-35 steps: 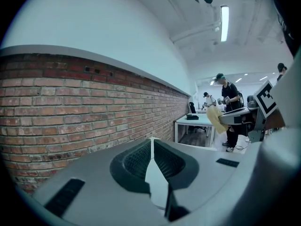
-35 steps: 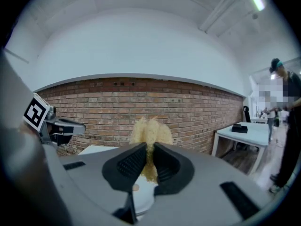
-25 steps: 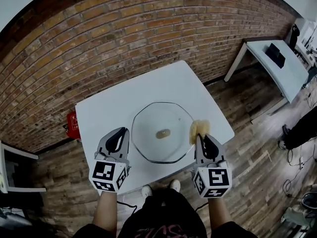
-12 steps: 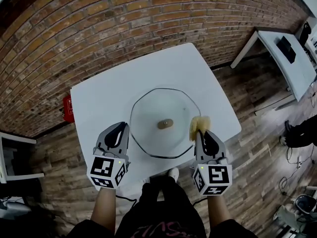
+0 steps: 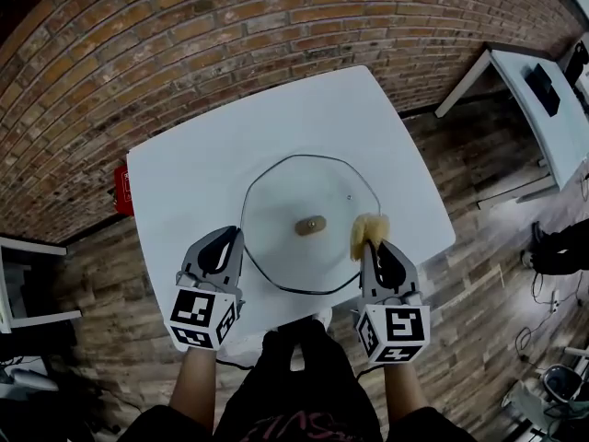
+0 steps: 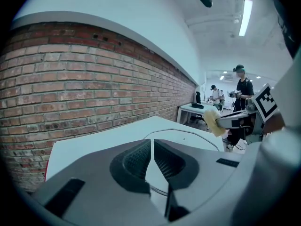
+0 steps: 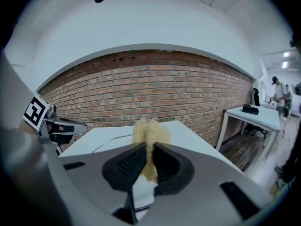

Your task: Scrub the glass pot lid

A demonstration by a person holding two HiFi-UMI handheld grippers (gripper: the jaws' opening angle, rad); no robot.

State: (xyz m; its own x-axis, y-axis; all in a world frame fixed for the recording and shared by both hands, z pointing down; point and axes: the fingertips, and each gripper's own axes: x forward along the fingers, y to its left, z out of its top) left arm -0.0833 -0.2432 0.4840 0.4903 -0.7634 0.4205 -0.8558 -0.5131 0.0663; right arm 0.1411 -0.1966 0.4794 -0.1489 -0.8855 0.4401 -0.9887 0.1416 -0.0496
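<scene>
Down come both tongs, closer to the white bench (image 5: 212, 145) than a second ago, and the pale yellow scrubber (image 5: 368, 231) now hangs over the right rim of the glass pot lid (image 5: 276, 212) rather than just outside it. That lid lies flat on the bench, towards the near edge and between the two tongs, its dark rim showing all the way round and a brownish knob (image 5: 310, 225) at its centre. Over on the left, the left tongs (image 5: 229, 236) are pressed together with nothing between them, tips just beside the lid's left rim; contact with the glass can't be told. On the right, the right tongs (image 5: 370, 247) are clamped on the scrubber, whose fibrous tuft pokes out beyond the tips towards the far side. Whether the scrubber touches the lid can't be made out either. Both tongs point away from the person and tilt downwards. Beyond the bench's far edge runs a brick wall (image 5: 184, 35), and well off to the far right a second table (image 5: 543, 99) stands on the wooden floor (image 5: 479, 274).
</scene>
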